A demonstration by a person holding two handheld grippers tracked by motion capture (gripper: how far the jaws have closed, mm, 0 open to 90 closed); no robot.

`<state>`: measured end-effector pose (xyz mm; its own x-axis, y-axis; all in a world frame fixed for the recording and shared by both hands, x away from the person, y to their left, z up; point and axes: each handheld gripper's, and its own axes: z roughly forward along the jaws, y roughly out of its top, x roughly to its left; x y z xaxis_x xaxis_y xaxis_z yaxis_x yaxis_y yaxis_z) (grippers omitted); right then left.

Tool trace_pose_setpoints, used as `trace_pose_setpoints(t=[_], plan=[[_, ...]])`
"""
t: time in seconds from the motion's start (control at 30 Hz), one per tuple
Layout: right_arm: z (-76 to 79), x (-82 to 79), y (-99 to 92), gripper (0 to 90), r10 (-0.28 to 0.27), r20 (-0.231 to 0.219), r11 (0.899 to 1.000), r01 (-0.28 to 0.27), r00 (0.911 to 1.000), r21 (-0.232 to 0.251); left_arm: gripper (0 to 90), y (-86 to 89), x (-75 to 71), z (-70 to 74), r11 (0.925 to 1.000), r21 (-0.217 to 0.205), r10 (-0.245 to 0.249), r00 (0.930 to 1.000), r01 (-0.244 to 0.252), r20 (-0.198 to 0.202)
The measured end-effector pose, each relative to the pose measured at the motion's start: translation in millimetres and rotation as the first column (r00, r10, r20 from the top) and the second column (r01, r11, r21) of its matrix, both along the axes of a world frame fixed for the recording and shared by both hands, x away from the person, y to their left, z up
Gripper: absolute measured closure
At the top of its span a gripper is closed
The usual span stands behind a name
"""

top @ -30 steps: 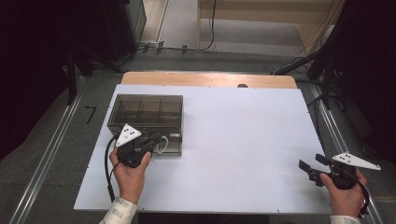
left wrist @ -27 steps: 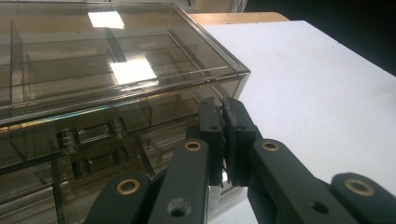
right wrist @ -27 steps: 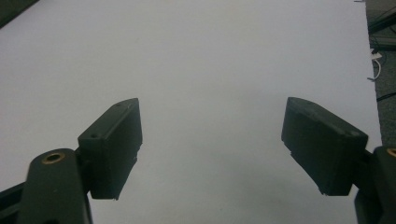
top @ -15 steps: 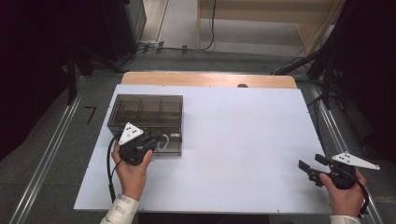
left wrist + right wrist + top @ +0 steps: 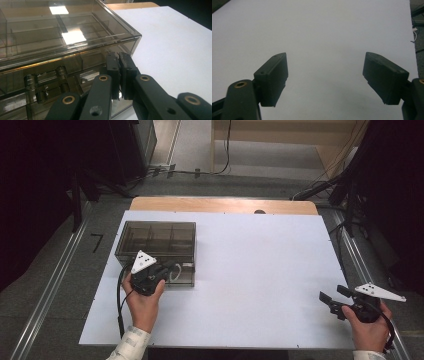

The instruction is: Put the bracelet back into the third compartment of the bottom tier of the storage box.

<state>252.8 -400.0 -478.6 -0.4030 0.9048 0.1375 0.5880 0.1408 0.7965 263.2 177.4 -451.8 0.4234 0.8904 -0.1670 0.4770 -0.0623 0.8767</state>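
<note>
Left gripper [image 5: 119, 72] has jaws pressed together right against the near front corner of the smoky clear plastic box [image 5: 156, 240], nothing visibly between them. White tabletop [image 5: 260, 270] stretches right. Right gripper [image 5: 325, 80], well apart, jaws spread wide over bare table, empty.

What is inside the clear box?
The box shows clear dividers forming compartments, which look empty. The left claw, shut at its front wall, covers part of the front row.
</note>
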Motion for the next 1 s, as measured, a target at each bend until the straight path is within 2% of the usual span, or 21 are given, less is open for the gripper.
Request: trace_pose_setpoints(t=[0.4,1.0], plan=[[-0.3,0.1,0.1,18.6,0.001,-0.003,1.000,-0.001,1.0000,-0.002,88.2,-1.7,4.1,-8.2,0.9993,0.037,0.010,0.9997,-0.010,-0.022],[-0.4,0.0,0.1,18.6,0.003,-0.005,1.000,-0.003,1.0000,-0.004,88.2,1.6,10.1,-21.0,0.9984,0.050,0.029,0.9968,-0.025,-0.074]])
